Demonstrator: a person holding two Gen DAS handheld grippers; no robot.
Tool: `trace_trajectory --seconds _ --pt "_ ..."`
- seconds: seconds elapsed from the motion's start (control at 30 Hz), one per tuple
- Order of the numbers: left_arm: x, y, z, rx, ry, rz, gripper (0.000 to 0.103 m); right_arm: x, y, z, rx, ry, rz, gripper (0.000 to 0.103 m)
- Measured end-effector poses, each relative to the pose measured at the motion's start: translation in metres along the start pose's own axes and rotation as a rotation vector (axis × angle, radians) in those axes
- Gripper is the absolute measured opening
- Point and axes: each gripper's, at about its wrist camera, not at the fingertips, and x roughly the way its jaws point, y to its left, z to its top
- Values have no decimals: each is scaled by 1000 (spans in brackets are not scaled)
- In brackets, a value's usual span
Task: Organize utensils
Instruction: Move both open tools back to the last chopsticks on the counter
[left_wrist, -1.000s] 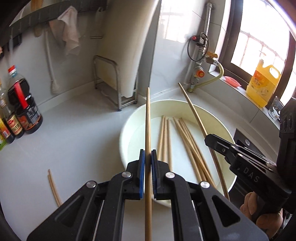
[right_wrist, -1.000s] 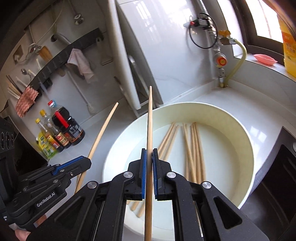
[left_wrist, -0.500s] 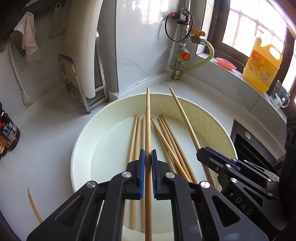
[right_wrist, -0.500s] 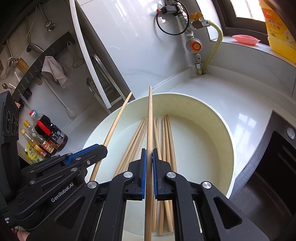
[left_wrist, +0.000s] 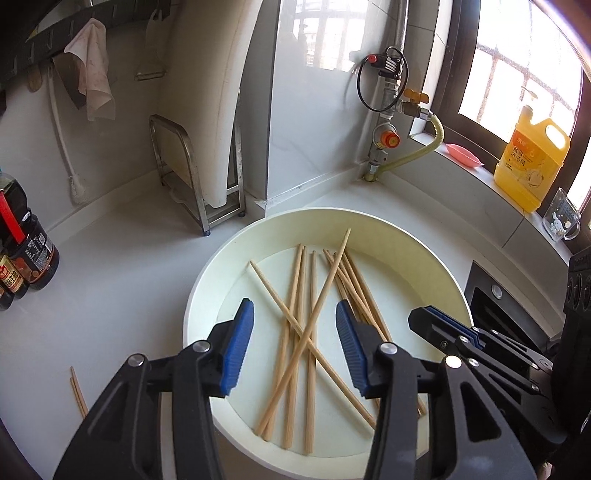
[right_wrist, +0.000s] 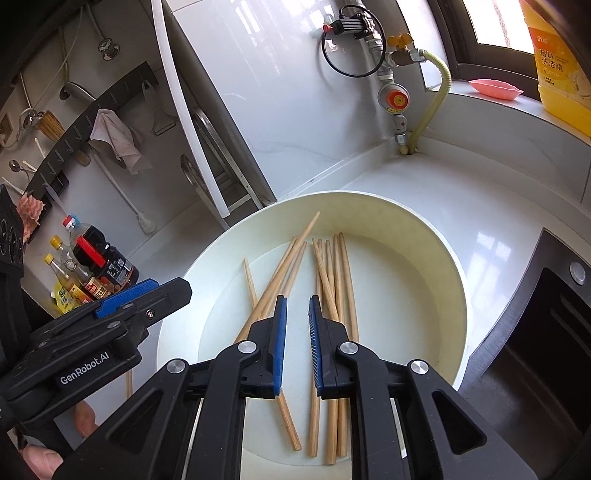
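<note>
Both the left claw (left_wrist: 294, 341) and the right claw (right_wrist: 295, 341) now gape released above the basin (left_wrist: 417, 243), their two chopsticks (left_wrist: 314, 314) dropped crosswise onto the pile inside, leaving strays on the worktop (left_wrist: 110, 295) left of it.

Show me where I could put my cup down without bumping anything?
Bare counter lies between the bowl and the sauce bottles, and behind the bowl toward the gas pipe. Inside the bowl it is crowded with chopsticks.
</note>
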Motion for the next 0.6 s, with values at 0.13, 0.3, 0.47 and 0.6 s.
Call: trace_trajectory --seconds 0.13,0.3,0.47,0.6 --pt "-7 7 -6 -8 -3 9 47 -3 9 -1 -19 -3 13 17" --pt "-16 20 -14 -26 -8 25 48 -6 23 -3 -49 -3 38 21" --pt "-30 36 -25 -51 -23 51 51 -9 36 -5 -81 0 55 25" --pt "-40 54 -36 -85 -27 71 51 -11 47 -6 -97 1 77 25"
